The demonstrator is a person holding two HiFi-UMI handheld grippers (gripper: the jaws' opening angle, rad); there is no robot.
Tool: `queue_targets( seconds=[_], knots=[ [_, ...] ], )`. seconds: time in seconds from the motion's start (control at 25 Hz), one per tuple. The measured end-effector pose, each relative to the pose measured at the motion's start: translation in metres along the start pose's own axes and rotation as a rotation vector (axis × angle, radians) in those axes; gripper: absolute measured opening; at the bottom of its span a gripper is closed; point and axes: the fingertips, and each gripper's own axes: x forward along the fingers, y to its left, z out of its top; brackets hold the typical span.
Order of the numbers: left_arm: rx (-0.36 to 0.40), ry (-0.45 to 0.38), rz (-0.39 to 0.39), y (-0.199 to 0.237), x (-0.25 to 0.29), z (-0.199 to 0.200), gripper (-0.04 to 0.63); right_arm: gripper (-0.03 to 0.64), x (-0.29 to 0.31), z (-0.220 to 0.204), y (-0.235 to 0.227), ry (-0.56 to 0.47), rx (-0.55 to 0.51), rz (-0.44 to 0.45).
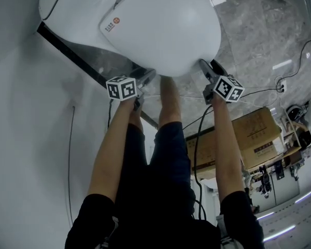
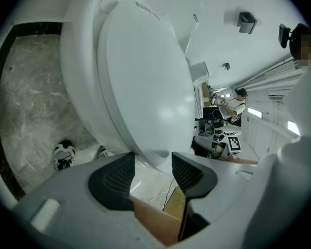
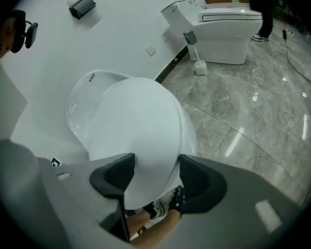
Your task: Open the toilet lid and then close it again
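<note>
My left gripper (image 2: 153, 162) is pale grey plastic, its two fingers faced with black ribbed pads (image 2: 116, 178). My right gripper (image 3: 156, 165) is built the same. Behind the fingers each carries a white cube (image 1: 122, 88) printed with black square markers. I wear short black sleeves (image 1: 93, 211), dark shorts (image 1: 166, 154) and black-and-white trainers (image 3: 163, 207).

Left tool (image 1: 145, 79): held out toward 12 o'clock in the head view, tip angled to 1 o'clock and pointing downward. Jaws wide apart, pads pressing on nothing.

Right tool (image 1: 207, 69): at 3 o'clock of the left one, tip angled to 11 o'clock. Jaws likewise wide apart, gripping nothing.

Left forearm (image 1: 111, 149), right forearm (image 1: 225, 149): bare, both extended, roughly parallel.
</note>
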Motion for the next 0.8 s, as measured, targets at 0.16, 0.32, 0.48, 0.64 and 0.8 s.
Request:
queue_targets(
  seconds=[0.16, 0.32, 0.48, 0.64, 0.8],
  knots=[
    [-0.056, -0.053, 0.007, 0.003, 0.002, -0.003, 0.212, 0.265, 0.001, -0.001, 0.001, -0.028, 0.024, 0.004],
    [-0.086, -0.075, -0.009, 0.002, -0.001, -0.004, 0.211, 0.265, -0.001, -0.004, 0.005, -0.004, 0.005, -0.009],
    [-0.085, -0.056, -0.005, 0.000, -0.004, -0.005, 0.212, 0.265, -0.008, -0.004, 0.011, 0.008, 0.004, 0.004],
    [-0.079, -0.046, -0.010, -0.006, -0.008, -0.008, 0.201, 0.264, -0.014, -0.003, 0.013, 0.008, 0.035, 0.019],
    [-0.063, -0.046, -0.030, -0.014, -0.014, -0.012, 0.141, 0.239, -0.021, -0.002, 0.014, -0.010, 0.071, 0.020]
  ],
)
